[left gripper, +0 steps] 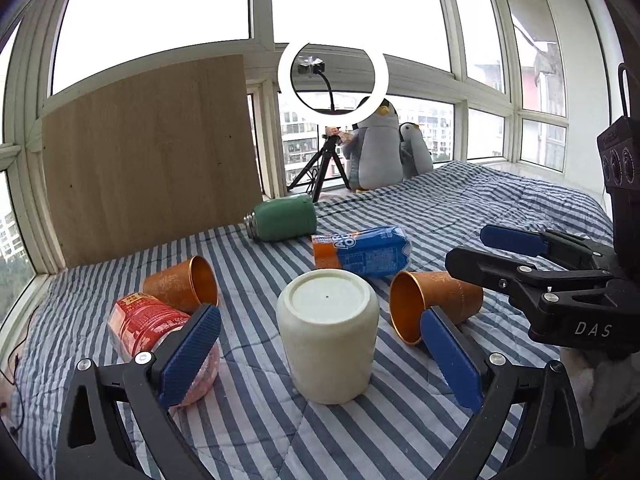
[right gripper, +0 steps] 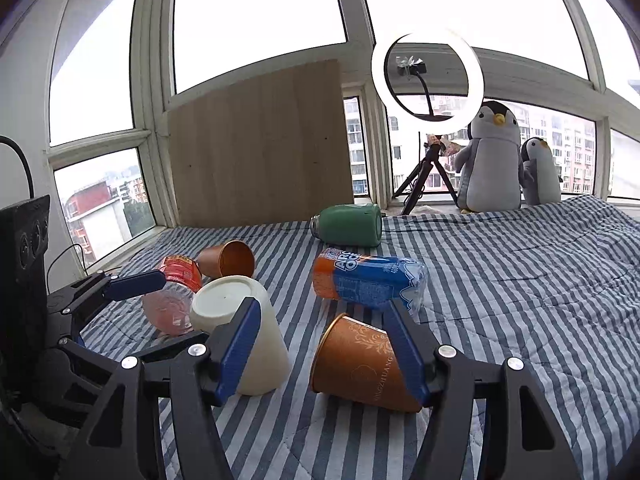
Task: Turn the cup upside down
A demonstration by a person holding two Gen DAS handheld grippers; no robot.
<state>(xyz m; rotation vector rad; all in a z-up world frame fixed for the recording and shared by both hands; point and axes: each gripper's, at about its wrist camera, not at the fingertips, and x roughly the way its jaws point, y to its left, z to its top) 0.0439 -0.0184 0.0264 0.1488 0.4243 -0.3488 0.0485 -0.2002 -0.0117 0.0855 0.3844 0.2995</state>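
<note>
White cup (left gripper: 328, 336) stands upside down on the striped bedspread (left gripper: 460, 208), between the spread fingers of the left gripper (left gripper: 320, 356), untouched.

Only the left view shows "DAS" on the right gripper (right gripper: 324, 344); the right view shows that gripper spread wide around a toppled orange cup (right gripper: 360, 364) lettered "YINGZHUANG", the white cup just left of it.

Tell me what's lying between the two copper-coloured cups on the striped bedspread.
In the left wrist view, the upside-down cream plastic cup stands between the left copper-coloured cup and the right copper-coloured cup, apart from both, on the striped bedspread.
</note>
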